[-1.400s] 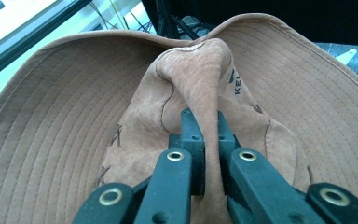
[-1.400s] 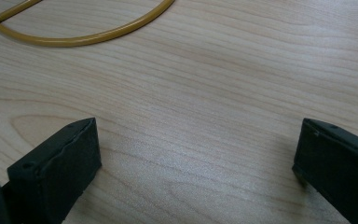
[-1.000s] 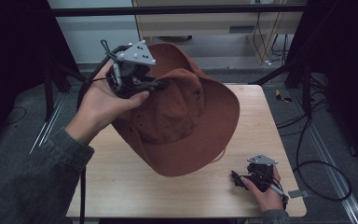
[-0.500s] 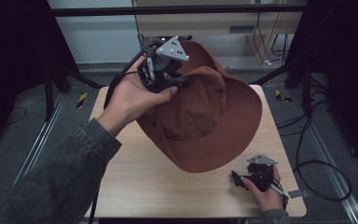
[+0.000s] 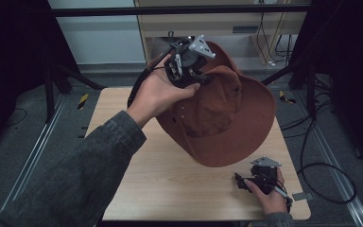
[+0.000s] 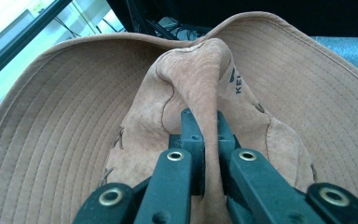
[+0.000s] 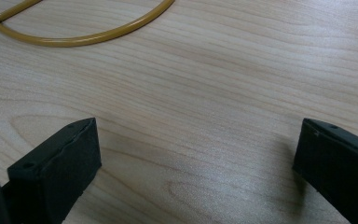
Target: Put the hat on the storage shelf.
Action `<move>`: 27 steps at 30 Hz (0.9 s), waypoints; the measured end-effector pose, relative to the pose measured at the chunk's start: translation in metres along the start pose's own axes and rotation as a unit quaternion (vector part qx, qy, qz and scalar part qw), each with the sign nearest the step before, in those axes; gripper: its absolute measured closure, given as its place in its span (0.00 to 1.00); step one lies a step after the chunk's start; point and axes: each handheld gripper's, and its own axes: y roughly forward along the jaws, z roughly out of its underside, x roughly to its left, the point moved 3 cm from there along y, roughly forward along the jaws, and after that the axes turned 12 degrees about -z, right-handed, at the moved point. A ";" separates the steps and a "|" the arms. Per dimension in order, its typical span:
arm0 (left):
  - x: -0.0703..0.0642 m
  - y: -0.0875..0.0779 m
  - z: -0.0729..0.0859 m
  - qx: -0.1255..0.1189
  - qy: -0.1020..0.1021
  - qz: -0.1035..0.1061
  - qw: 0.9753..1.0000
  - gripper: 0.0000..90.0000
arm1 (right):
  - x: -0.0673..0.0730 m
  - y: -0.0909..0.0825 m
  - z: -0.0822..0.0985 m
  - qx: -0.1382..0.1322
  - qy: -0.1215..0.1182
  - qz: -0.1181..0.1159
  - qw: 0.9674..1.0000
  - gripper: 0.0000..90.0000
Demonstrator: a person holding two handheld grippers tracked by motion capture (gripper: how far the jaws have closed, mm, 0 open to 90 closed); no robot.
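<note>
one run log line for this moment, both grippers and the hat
left gripper: shut on hat crown, held above table | right gripper: open, low over table | yellow ring: on table

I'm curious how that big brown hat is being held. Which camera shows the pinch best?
The left gripper view: its black jaws close on a fold of the hat's crown, up close. The high view shows the whole hat lifted by the left gripper, pinch hidden. The right gripper view shows bare table.

The hand-held gripper (image 6: 204, 126) pinches a fold of the tan hat's (image 6: 74, 130) crown
</note>
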 end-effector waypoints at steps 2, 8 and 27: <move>-0.002 0.006 -0.001 0.002 0.001 0.001 1.000 0.98 | 0.000 0.000 0.000 -0.001 -0.001 0.001 1.000 0.01; -0.005 0.022 -0.003 0.010 -0.002 0.007 1.000 0.98 | 0.000 0.000 0.000 0.000 -0.001 0.000 1.000 0.01; -0.018 0.076 0.009 0.059 -0.007 0.035 0.998 0.98 | 0.000 0.000 0.000 0.001 0.000 -0.003 1.000 0.01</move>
